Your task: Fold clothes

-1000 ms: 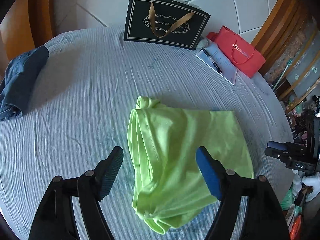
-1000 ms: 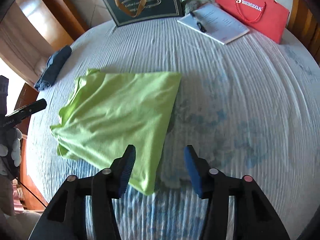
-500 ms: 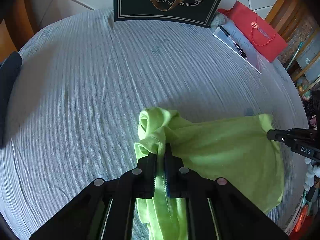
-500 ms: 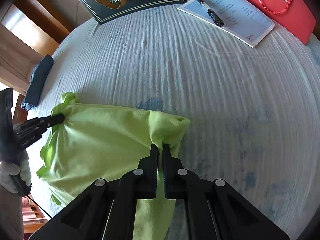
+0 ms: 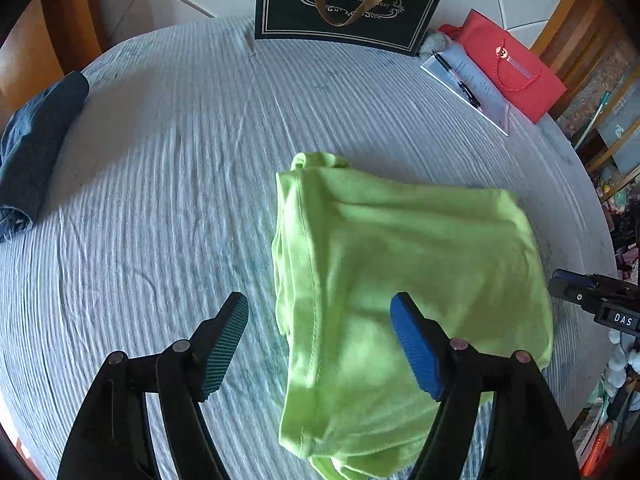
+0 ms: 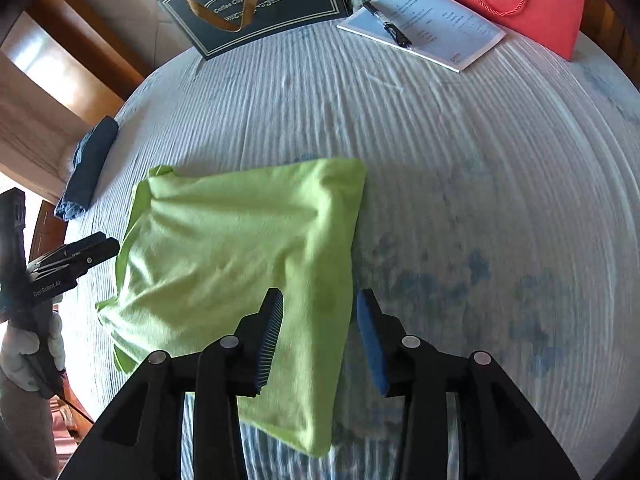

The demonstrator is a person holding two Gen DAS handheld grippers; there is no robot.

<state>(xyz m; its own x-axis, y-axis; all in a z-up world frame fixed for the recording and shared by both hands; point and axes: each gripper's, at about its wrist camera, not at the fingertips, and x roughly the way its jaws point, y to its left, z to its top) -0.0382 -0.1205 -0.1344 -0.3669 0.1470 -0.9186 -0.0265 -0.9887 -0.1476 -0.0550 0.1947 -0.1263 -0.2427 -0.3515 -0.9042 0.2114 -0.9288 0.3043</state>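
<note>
A lime green garment [image 5: 400, 248] lies folded on the striped tablecloth [image 5: 160, 160]. My left gripper [image 5: 319, 300] hovers over its left hem; the jaws are opening, and the cloth lies below them, untouched by the blue pads. My right gripper [image 6: 320, 293] hangs over the garment [image 6: 240, 240] at its right edge. Its jaws are opening too, narrower, and the pads are clear of the fabric. Each gripper shows in the other's view: the left gripper [image 6: 80, 256] at the garment's left side, the right gripper [image 5: 580, 296] at its right side.
A folded dark blue garment [image 5: 36, 148] rests at the table's left edge. At the back stand a black gift bag [image 5: 348, 4] and a red bag [image 5: 512, 68], with a booklet and pen [image 5: 468, 88] between them. A gloved hand [image 6: 24, 356] holds the left gripper.
Half a second ago both grippers were shut on bunched corners of the green garment. Both have let go and drawn back, and the garment now lies flat.
</note>
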